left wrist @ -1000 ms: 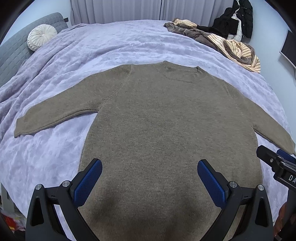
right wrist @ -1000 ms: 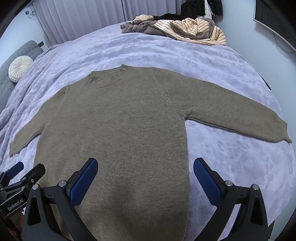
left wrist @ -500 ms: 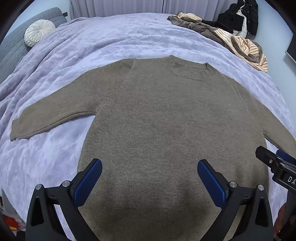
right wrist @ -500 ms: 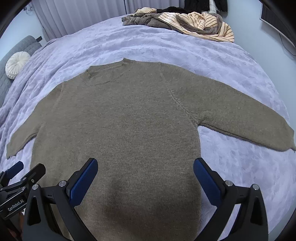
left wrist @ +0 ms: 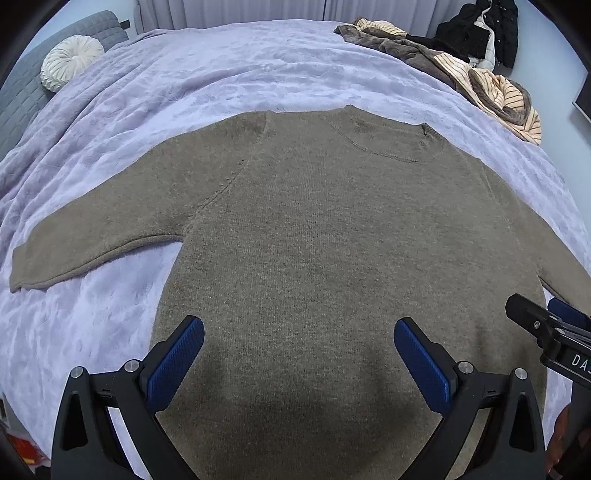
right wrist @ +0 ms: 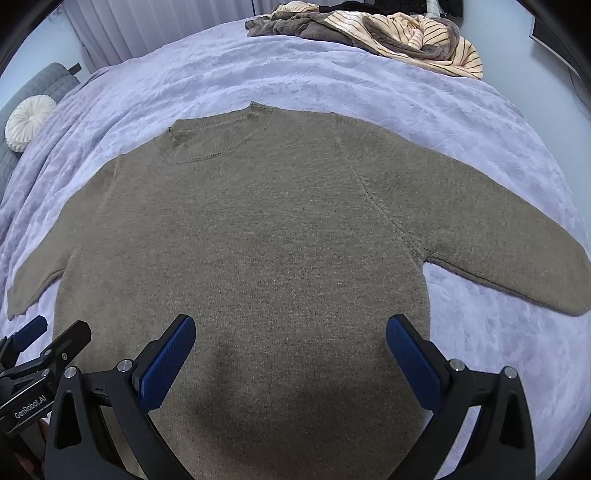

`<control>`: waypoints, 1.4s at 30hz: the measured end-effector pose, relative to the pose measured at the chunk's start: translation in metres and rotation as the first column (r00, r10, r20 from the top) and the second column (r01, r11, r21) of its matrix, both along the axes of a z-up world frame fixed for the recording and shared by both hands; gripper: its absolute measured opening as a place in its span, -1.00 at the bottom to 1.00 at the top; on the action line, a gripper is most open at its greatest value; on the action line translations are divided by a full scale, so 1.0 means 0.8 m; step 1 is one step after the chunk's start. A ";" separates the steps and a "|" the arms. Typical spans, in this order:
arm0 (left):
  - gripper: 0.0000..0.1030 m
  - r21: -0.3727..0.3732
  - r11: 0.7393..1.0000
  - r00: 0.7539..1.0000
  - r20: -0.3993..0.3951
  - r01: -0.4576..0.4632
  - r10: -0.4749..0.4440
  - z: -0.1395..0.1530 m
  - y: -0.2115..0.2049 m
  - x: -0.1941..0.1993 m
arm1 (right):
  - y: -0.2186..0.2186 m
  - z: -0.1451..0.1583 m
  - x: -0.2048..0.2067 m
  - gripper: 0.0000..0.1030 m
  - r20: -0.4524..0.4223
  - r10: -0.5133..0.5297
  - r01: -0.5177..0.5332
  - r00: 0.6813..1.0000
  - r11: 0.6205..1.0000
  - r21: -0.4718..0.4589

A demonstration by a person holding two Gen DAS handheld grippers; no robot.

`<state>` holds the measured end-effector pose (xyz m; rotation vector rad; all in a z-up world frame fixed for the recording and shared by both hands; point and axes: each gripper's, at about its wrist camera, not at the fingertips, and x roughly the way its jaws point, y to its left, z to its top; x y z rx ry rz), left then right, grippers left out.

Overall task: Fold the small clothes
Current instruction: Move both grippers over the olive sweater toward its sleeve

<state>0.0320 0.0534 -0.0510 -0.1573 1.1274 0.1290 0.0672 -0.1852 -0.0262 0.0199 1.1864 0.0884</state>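
An olive-brown knit sweater [left wrist: 314, 240] lies flat on the lilac bedspread [left wrist: 240, 66], neckline away from me and both sleeves spread out. It also shows in the right wrist view [right wrist: 266, 236]. My left gripper [left wrist: 299, 339] is open and empty, hovering over the sweater's lower left body. My right gripper [right wrist: 290, 338] is open and empty over the lower right body. Each gripper shows at the edge of the other's view, the right one [left wrist: 546, 328] and the left one [right wrist: 40, 354]. The sweater's hem is hidden below my grippers.
A pile of brown and striped clothes [left wrist: 461, 70] lies at the bed's far right corner, also in the right wrist view [right wrist: 388, 33]. A round white cushion [left wrist: 70, 61] rests on a grey sofa [left wrist: 22, 96] at the far left. Curtains hang behind the bed.
Both grippers have moved forward and lower over the sweater, so it fills more of each view. Both stay open. The sweater has not moved.
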 end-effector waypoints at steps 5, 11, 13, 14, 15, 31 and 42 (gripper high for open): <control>1.00 0.034 0.999 1.000 -0.006 -0.007 0.007 -0.006 0.003 0.005 | 0.005 -0.005 0.005 1.00 -0.007 0.003 -0.003 1.000 1.000 -0.002; 1.00 0.009 1.000 0.999 -0.035 -0.012 0.013 -0.017 0.011 0.009 | 0.010 -0.009 0.008 1.00 -0.011 0.007 -0.006 1.000 1.000 0.001; 1.00 -0.011 1.000 0.999 -0.035 -0.014 0.013 -0.018 0.014 0.008 | 0.011 -0.010 0.008 1.00 -0.010 0.007 -0.007 1.000 1.000 0.010; 1.00 -0.019 1.000 0.999 -0.035 -0.015 0.014 -0.018 0.014 0.009 | 0.011 -0.009 0.007 1.00 -0.007 0.006 -0.006 1.000 1.000 0.010; 1.00 -0.024 1.000 0.999 -0.034 -0.015 0.014 -0.018 0.015 0.009 | 0.012 -0.009 0.008 1.00 -0.006 0.006 -0.006 1.000 1.000 0.009; 1.00 -0.053 0.998 1.000 -0.018 -0.025 0.024 -0.016 0.032 0.013 | 0.011 -0.012 0.007 1.00 -0.020 -0.027 0.028 0.999 0.999 0.025; 1.00 -0.089 0.994 0.998 -0.009 -0.065 0.065 -0.021 0.066 0.006 | 0.024 -0.010 0.004 1.00 -0.017 -0.022 0.022 1.000 1.000 0.011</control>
